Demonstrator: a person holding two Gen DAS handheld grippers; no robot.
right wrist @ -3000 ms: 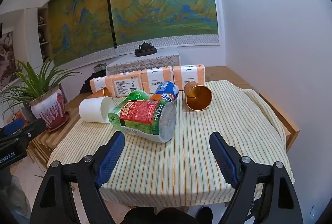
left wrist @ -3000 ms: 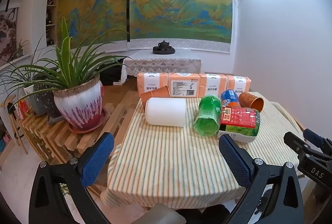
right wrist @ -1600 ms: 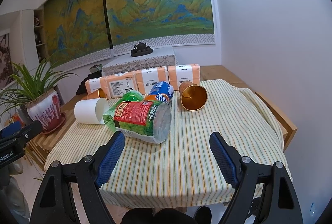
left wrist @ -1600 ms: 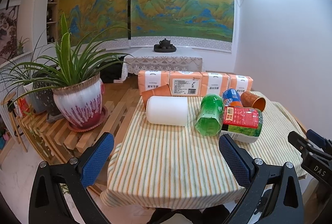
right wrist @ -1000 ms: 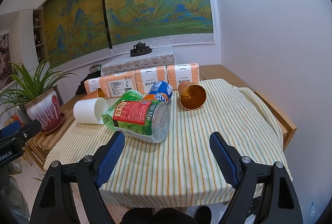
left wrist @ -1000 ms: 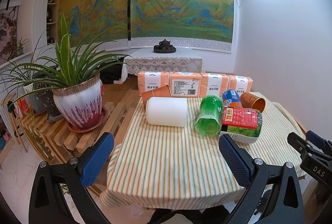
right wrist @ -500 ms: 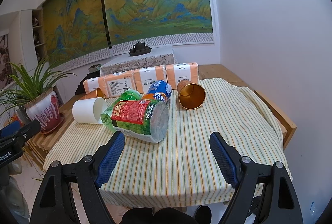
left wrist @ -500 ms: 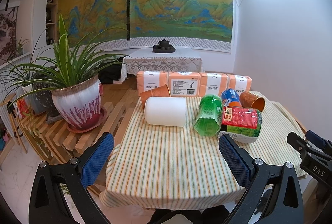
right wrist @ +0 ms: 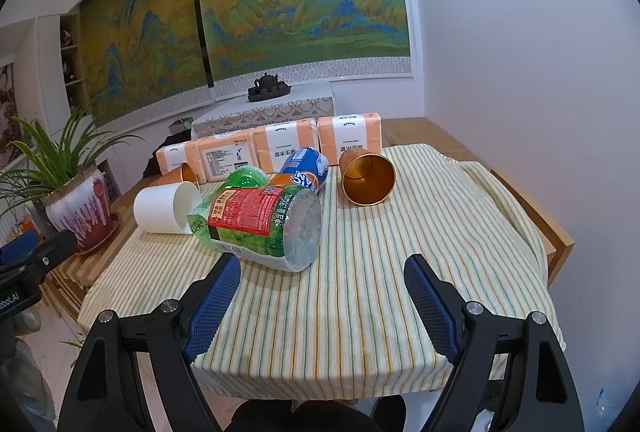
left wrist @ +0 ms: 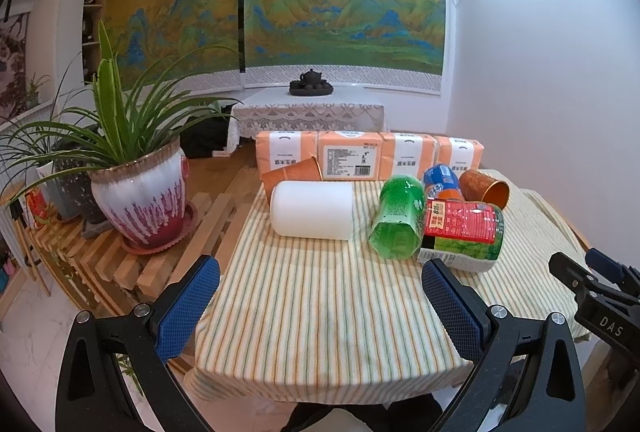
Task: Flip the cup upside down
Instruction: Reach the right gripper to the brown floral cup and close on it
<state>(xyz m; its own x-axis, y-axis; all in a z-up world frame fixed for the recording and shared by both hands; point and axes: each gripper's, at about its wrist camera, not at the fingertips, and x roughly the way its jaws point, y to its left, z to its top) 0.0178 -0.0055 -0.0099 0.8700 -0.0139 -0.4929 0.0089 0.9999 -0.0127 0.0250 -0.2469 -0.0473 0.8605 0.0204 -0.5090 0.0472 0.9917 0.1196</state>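
While the left gripper (left wrist: 320,296) hangs short of the near table edge, its blue pads stand wide apart with nothing between them. From the left wrist view, the white cup (left wrist: 312,210) lies on its side on the striped tablecloth (left wrist: 320,304), closed base toward the potted plant (left wrist: 140,200), mouth toward the green bottle (left wrist: 396,220). A paper cup (left wrist: 292,172) lies just behind it against the orange packs (left wrist: 348,156). A large bottle (left wrist: 462,232) and a blue can (left wrist: 442,182) crowd the right, with a copper cup (left wrist: 484,186) on its side beyond them. Which cup the task means is not certain; the white one sits most squarely ahead of this gripper.

From the right wrist view, the right gripper (right wrist: 320,296) is likewise spread wide and empty, held back over the near cloth. The copper cup (right wrist: 368,178) lies with its open mouth facing the camera, apart from the can (right wrist: 304,168) on its left, with bare cloth around it. The white cup (right wrist: 166,208) shows its mouth here, touching or nearly touching the bottles.

My judgement: the reach is only beginning. To do it well, close across the cup's round wall near mid-length, squeeze lightly since a thin wall may dent, lift clear of the neighbours, rotate until the mouth faces down, and set the rim flat on open cloth
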